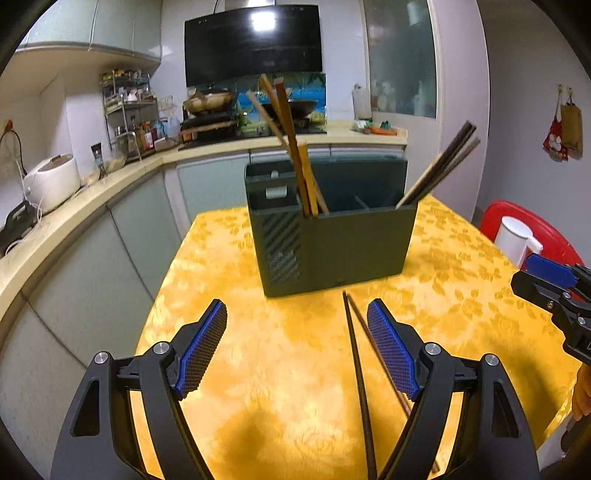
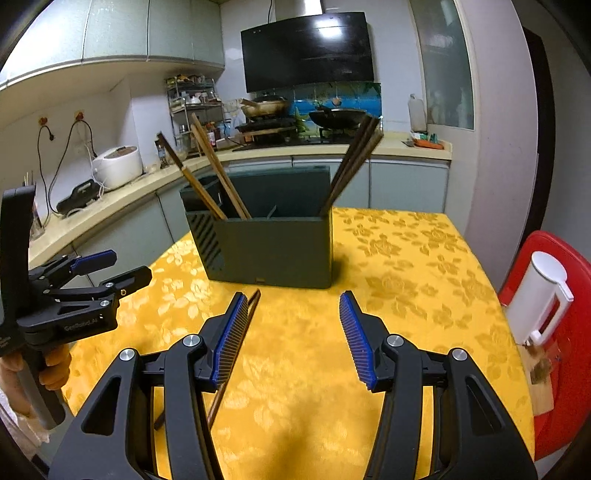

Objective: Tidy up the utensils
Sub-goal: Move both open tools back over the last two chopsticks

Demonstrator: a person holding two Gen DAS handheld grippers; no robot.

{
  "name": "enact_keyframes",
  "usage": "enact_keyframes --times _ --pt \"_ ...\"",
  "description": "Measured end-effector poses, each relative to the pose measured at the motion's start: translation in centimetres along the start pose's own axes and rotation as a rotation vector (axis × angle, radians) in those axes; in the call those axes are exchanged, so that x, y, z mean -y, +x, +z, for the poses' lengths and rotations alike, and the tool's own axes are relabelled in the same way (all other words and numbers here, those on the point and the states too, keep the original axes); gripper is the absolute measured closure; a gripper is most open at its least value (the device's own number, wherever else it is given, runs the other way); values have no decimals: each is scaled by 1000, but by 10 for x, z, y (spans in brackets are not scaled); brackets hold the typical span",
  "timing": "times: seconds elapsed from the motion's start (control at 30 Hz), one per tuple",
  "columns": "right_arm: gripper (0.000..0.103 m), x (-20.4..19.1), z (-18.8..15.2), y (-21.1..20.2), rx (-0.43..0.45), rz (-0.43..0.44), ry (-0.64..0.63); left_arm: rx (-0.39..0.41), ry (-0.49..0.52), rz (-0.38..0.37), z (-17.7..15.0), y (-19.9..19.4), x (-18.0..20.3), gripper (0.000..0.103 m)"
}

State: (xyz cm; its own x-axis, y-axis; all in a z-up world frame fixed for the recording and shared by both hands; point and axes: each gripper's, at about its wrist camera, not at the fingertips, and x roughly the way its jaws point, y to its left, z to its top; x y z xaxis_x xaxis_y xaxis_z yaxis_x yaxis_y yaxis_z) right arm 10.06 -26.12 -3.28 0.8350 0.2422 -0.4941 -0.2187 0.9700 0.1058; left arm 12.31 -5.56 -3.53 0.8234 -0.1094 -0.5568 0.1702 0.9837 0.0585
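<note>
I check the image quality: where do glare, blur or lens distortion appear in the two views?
Left wrist view: glare on the range hood, counter edge bowed by the fisheye. Right wrist view: the same glare on the hood, white jug slightly soft near the rim.

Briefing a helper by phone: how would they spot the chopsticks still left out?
Find the yellow tablecloth and the dark green holder on it. Just before its front lies the loose pair of chopsticks, flat on the cloth, whereas all the others stand leaning inside the holder.

Tiled kitchen point(image 1: 92, 107); yellow-clothed table point(image 1: 229, 280)
</note>
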Motion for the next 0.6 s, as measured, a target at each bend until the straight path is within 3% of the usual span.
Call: enact_keyframes --times 0.6 --pt "48 -19 -74 -4 -66 -9 -57 -163 -44 0 -91 5 -14 27"
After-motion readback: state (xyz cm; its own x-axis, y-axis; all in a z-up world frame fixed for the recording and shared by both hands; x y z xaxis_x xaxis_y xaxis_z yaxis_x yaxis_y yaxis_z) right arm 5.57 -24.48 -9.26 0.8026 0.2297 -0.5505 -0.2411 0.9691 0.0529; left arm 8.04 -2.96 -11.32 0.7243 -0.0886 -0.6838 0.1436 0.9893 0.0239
